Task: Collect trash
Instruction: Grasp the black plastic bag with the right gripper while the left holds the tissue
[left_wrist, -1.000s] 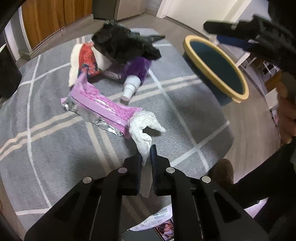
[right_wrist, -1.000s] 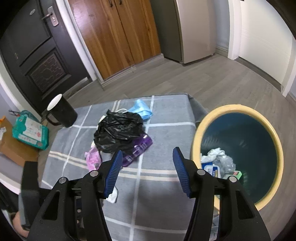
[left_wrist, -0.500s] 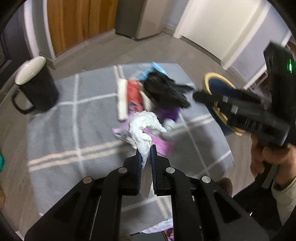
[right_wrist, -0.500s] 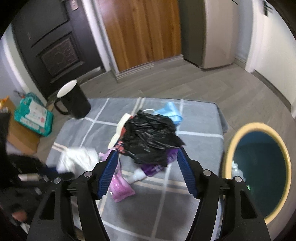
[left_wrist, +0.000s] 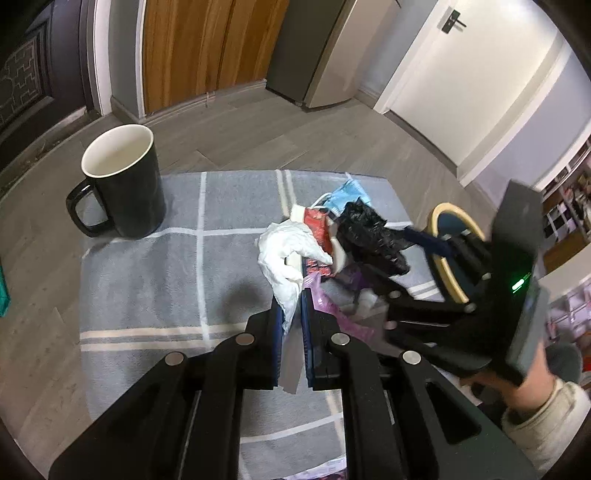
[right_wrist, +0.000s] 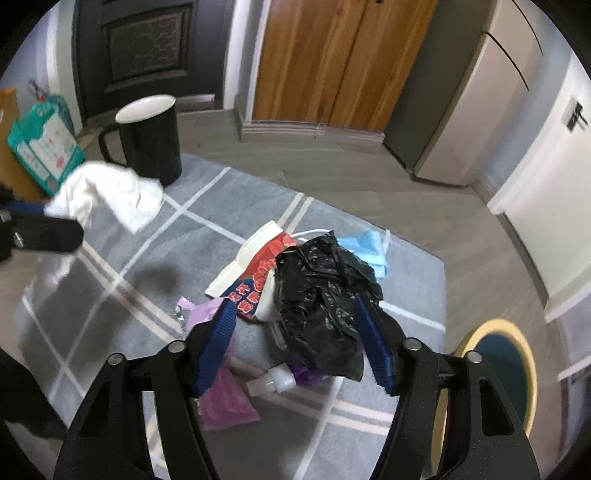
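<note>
- Above the grey mat (left_wrist: 147, 288), left claw (left_wrist: 291, 314) pinches a crumpled white tissue (left_wrist: 284, 254).
- Right claw (right_wrist: 295, 343) gapes wide around the black bag (right_wrist: 321, 295), near the bin (right_wrist: 517, 369).

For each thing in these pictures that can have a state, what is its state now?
left gripper: shut on the white tissue.
white tissue: crumpled, held above the rug.
right gripper: open, around the black bag.
black bag: crumpled, on the pile.
black mug: upright, looks empty.
bin: upright, open.
blue mask: lying on the rug.
</note>
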